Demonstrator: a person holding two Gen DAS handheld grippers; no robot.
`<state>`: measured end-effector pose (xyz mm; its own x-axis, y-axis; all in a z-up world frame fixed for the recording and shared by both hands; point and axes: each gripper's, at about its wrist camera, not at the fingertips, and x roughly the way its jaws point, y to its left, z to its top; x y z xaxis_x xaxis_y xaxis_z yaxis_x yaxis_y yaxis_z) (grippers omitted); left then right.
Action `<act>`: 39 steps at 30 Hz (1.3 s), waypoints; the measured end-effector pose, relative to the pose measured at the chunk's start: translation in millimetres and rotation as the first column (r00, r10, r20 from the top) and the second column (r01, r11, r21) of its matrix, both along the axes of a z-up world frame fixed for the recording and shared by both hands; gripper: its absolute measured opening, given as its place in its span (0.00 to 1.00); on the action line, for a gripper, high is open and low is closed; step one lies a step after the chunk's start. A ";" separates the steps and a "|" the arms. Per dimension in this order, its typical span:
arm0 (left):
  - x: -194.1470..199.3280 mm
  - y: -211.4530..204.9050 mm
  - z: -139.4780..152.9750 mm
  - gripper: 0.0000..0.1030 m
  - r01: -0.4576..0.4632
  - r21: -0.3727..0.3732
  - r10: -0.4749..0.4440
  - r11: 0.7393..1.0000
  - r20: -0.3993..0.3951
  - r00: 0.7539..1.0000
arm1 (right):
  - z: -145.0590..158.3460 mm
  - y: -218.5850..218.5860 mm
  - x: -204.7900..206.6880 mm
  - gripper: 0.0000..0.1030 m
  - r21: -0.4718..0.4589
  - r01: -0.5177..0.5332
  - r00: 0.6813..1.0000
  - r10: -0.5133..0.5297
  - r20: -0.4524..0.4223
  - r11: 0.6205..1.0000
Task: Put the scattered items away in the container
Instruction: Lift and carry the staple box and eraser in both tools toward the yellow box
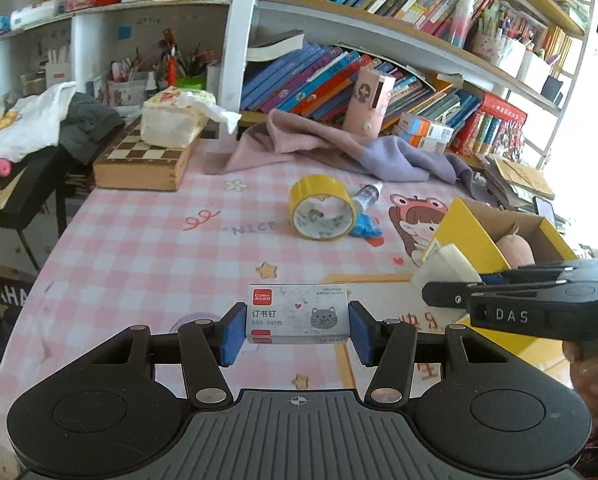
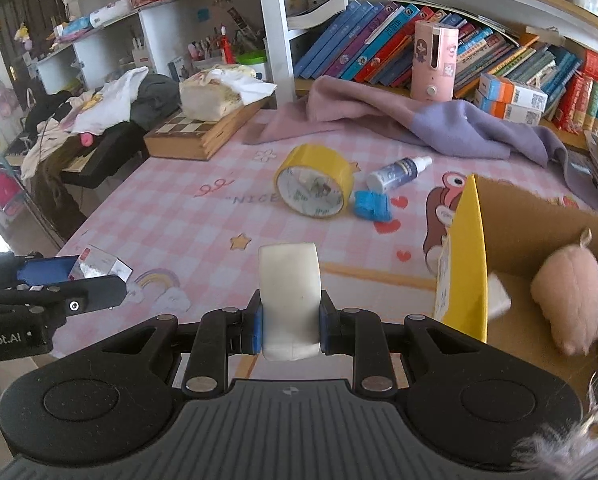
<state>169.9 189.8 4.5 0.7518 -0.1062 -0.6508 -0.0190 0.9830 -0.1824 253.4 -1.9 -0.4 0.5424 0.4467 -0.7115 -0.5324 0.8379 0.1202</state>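
1. Left tool (image 1: 297, 328): blue pads clamped on the short ends of a small grey cardboard staple box with a red label and a cat drawing (image 1: 297, 314), held above the pink checked bench (image 1: 139, 248).
2. Right tool (image 2: 291, 320): blue pads pressed together on a white rounded block, apparently an eraser (image 2: 289, 300), which stands up between them, also off the bench.
3. Open cardboard container with yellow flaps (image 2: 465, 260): just right of the right tool; a pink plush toy (image 2: 567, 296) and a white item already lie inside.
4. Risk, judged: the raised yellow flap stands between both loads and the opening; clipping it could knock a box loose or tip the container. The two tools are close, so they may collide at the opening.
5. Remaining scattered items: yellow tape roll (image 2: 315, 184), small white-capped bottle (image 2: 399, 172) and blue clip-like piece (image 2: 373, 206), grouped mid-bench, well apart from the container.
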 end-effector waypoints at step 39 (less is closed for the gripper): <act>-167.7 -58.1 5.9 0.50 0.184 -0.136 -0.178 0.973 0.057 0.982 | 19.1 -83.6 -203.3 0.23 -0.034 0.156 0.987 -0.154 0.045 0.987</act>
<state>2.2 131.8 10.3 0.7392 -0.3307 -0.5867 0.1681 0.9342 -0.3147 50.1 -85.5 18.7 0.6332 0.3279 -0.7011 -0.3994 0.9143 0.0669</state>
